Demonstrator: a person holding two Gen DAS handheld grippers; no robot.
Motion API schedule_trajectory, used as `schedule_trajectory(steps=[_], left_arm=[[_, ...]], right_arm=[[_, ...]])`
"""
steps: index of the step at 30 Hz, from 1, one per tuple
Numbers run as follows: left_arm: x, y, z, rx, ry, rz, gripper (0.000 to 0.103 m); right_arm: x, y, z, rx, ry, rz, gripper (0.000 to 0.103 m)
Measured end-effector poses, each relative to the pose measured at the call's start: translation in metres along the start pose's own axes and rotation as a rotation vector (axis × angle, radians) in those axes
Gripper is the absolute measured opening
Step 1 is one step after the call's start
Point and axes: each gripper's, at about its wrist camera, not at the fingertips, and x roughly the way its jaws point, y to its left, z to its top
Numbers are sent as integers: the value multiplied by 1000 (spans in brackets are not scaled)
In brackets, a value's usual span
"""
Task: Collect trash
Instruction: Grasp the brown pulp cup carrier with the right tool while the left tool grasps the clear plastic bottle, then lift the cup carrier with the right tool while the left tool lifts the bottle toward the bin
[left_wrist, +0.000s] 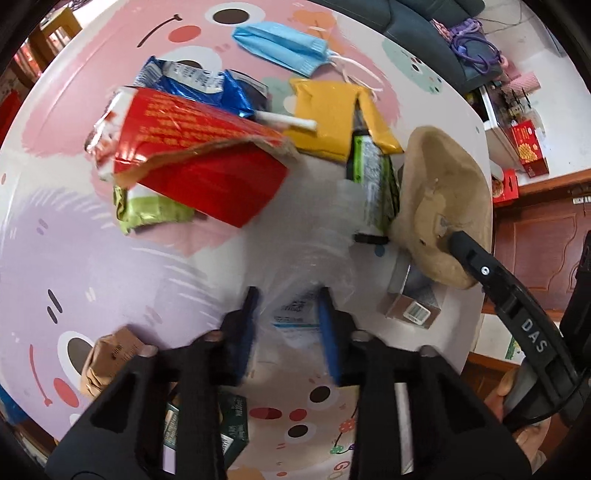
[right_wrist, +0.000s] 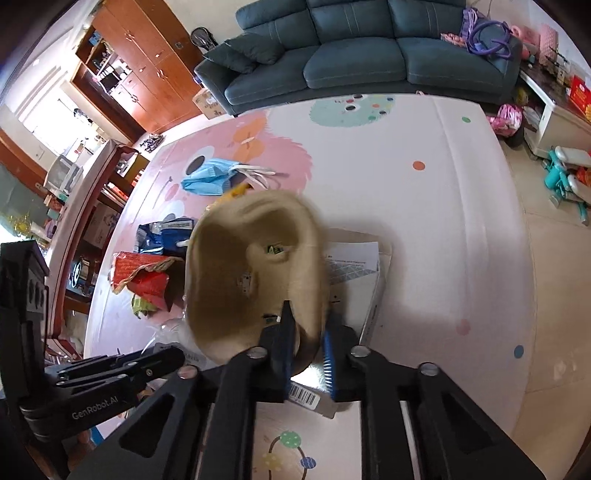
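My left gripper (left_wrist: 290, 328) points down at the pastel cartoon-printed surface (left_wrist: 110, 266), its blue pads pinched on a crumpled clear plastic bag (left_wrist: 317, 254) with a printed label. My right gripper (right_wrist: 309, 349) is shut on the near rim of a tan bag (right_wrist: 229, 295) whose open mouth faces its camera. In the left wrist view the tan bag (left_wrist: 443, 192) stands at the right with the right gripper's finger (left_wrist: 469, 254) on it. Loose trash lies beyond: a torn red carton (left_wrist: 207, 173), a blue wrapper (left_wrist: 207, 83), a blue face mask (left_wrist: 280, 42), a yellow packet (left_wrist: 328, 114), green wrappers (left_wrist: 151, 212).
A brown box with a barcode (left_wrist: 410, 308) lies under the tan bag. Crumpled brown paper (left_wrist: 107, 356) and a dark green box (left_wrist: 232, 417) sit near my left gripper. A blue sofa (right_wrist: 354, 48) stands behind, wooden cabinets (right_wrist: 140, 62) at the left, toys (right_wrist: 565, 177) on the floor at the right.
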Motion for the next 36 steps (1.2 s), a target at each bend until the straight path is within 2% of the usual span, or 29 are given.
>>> schedule_trajectory(steps=[4, 9, 20, 25, 29, 32, 36], left_arm=[[-10, -8, -7, 29, -55, 25, 18], [-34, -16, -20, 61, -121, 100, 17], [-122, 0, -72, 128, -327, 178, 17], [-165, 13, -104, 159, -405, 173, 17], [-203, 30, -140, 189, -461, 136, 17], [-225, 48, -170, 202, -473, 93, 17], [-252, 75, -216, 243, -488, 72, 17]], right_arm=[[-16, 10, -9, -30, -35, 5, 11], [-39, 20, -23, -52, -72, -5, 11], [-98, 57, -74, -86, -134, -32, 11], [-133, 85, -114, -85, -167, -36, 11], [-163, 113, -157, -54, -197, -22, 11], [-187, 141, -202, -35, -223, -32, 11], [-208, 178, -261, -38, -229, -49, 11]])
